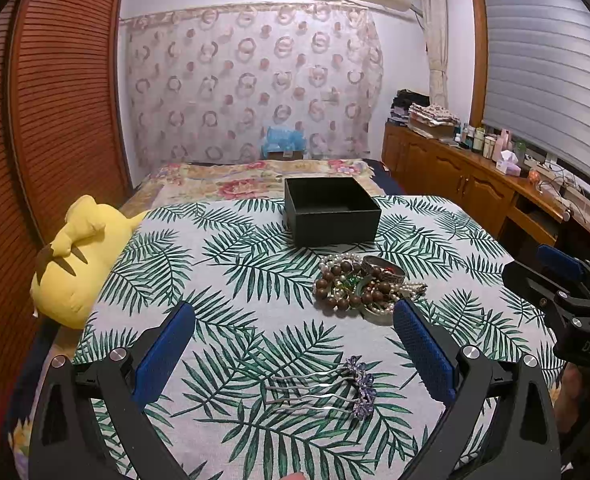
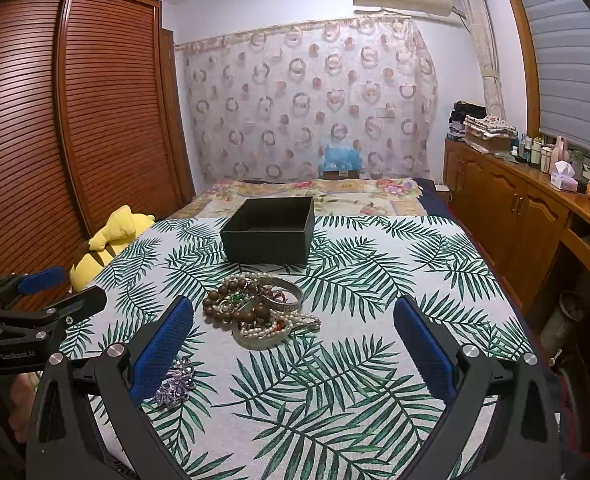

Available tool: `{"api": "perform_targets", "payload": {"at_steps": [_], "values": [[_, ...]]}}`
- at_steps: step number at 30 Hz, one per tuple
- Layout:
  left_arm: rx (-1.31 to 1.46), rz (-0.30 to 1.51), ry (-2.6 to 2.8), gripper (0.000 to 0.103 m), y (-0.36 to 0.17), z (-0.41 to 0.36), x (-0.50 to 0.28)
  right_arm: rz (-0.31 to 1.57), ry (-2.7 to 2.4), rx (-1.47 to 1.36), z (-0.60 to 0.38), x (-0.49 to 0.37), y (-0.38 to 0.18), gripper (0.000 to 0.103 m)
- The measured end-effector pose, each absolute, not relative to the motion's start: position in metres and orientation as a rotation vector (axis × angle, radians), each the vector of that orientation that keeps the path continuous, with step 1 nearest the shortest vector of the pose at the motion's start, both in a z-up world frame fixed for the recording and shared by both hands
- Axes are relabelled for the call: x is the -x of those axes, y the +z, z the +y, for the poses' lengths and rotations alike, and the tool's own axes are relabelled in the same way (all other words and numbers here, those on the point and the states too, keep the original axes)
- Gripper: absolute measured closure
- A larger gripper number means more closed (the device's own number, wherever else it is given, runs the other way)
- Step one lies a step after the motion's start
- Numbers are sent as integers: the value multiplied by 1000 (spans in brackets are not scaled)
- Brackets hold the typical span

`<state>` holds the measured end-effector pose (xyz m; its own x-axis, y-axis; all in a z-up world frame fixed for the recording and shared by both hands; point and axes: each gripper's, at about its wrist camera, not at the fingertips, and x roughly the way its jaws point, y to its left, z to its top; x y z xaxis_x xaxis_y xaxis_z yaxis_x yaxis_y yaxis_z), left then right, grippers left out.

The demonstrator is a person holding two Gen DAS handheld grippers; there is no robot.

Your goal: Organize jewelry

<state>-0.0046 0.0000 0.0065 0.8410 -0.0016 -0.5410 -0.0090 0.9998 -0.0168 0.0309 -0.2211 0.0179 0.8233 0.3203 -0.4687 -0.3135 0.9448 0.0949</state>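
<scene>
An open black box [image 1: 331, 212] [image 2: 269, 230] stands empty on the leaf-print cloth [image 1: 223, 272] [image 2: 375, 280]. In front of it lies a jewelry pile [image 1: 363, 286] [image 2: 255, 308]: brown wooden beads, pearl strands, a silver bangle and green stones. A purple flower hair comb [image 1: 335, 390] [image 2: 177, 384] lies nearer to me. My left gripper [image 1: 295, 344] is open, hovering over the cloth with the comb between its blue pads. My right gripper [image 2: 295, 344] is open too, empty, just right of the pile. Each gripper shows at the edge of the other's view.
A yellow plush toy [image 1: 75, 264] [image 2: 107, 240] lies at the cloth's left edge. Behind is a floral bedspread [image 1: 255, 176], a wooden slatted wardrobe [image 2: 75, 120] on the left and a wooden cabinet [image 2: 515, 208] with bottles along the right wall.
</scene>
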Motion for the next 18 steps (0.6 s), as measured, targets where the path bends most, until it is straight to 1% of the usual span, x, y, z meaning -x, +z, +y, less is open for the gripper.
{"api": "perform_targets", "payload": {"at_steps": [18], "values": [[16,564,5,7,15,1,6,499,337,-14,-221,-30,20,2]]}}
